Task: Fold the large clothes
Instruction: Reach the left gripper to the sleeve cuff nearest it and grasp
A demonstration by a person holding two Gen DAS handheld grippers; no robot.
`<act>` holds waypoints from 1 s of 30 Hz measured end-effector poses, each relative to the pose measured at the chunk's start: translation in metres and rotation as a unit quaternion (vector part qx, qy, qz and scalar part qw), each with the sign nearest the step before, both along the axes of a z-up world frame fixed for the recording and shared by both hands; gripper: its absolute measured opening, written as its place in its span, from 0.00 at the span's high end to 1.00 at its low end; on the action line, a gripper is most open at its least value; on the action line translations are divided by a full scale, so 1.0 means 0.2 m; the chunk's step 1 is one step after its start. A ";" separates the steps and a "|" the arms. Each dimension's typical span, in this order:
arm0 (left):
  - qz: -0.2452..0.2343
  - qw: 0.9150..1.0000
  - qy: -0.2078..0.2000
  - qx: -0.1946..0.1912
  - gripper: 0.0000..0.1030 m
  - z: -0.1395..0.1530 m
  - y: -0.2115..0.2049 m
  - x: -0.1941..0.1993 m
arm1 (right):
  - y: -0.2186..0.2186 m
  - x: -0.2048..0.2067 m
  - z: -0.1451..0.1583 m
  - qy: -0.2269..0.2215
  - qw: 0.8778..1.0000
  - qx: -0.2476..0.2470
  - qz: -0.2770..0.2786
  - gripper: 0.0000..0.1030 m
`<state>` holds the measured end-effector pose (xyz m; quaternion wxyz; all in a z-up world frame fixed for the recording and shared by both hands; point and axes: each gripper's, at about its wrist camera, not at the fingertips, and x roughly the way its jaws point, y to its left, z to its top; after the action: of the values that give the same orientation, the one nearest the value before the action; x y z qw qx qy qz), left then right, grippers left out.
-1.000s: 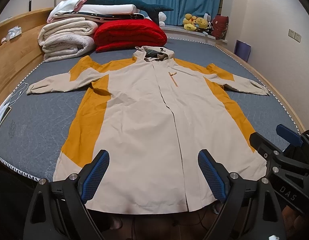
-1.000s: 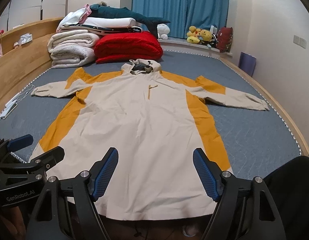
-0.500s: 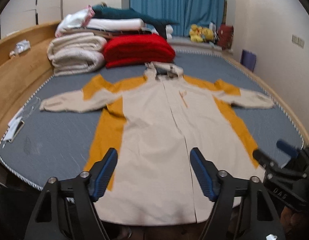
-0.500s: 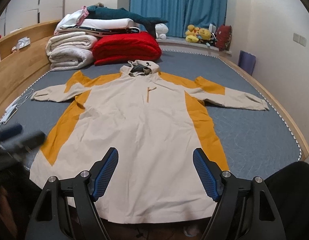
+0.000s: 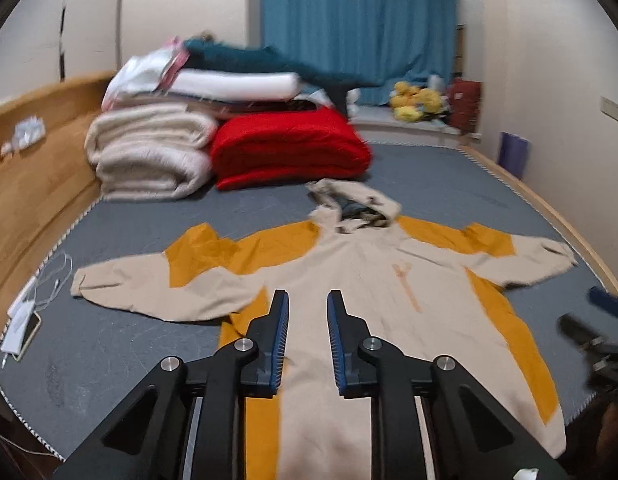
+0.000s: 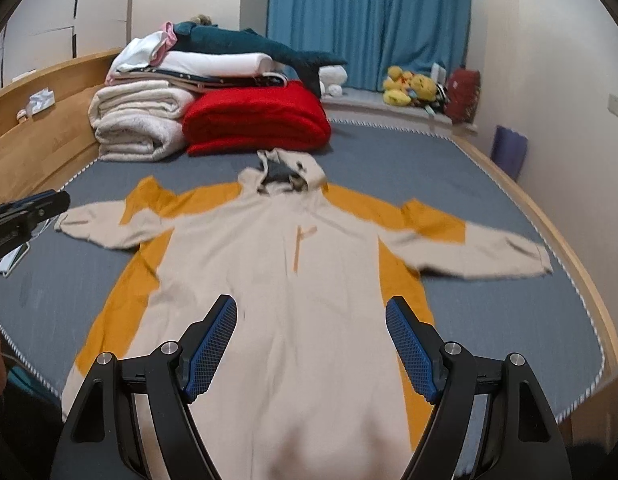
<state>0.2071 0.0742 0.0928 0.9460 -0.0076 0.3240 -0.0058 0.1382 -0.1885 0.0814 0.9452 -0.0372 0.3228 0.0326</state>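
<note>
Left gripper [image 5: 307,320] nearly closed, empty; right gripper [image 6: 311,332] wide open above the coat [image 6: 293,280] (unfolded): a shallow pinch could slip.

Left gripper [image 5: 307,316] jaws narrowed, seemingly above the blurred coat [image 5: 361,280]

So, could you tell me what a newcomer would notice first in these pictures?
A large beige and mustard hooded coat lies spread flat across the grey bed, sleeves out to both sides. Behind it, by the headboard, sits a bright red folded quilt beside stacked cream blankets.
</note>
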 end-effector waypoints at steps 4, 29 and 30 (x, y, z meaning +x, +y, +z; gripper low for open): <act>0.044 0.998 0.041 0.011 0.83 -0.16 0.25 0.31 | 0.05 0.31 0.11 -0.025 0.999 -0.004 0.026 0.25; 0.343 0.916 0.112 -0.178 0.68 -1.20 2.08 0.79 | 0.05 1.23 -0.18 -0.010 0.998 0.026 0.052 0.59; 0.354 0.908 0.107 -0.194 0.64 -1.21 2.14 0.77 | 0.05 1.24 -0.21 -0.002 0.998 0.022 0.052 0.59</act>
<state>0.3606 0.5022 -0.1501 0.8252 -0.3056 0.3921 0.2681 0.3869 -0.1785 0.0401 0.9435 -0.0328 0.3175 0.0887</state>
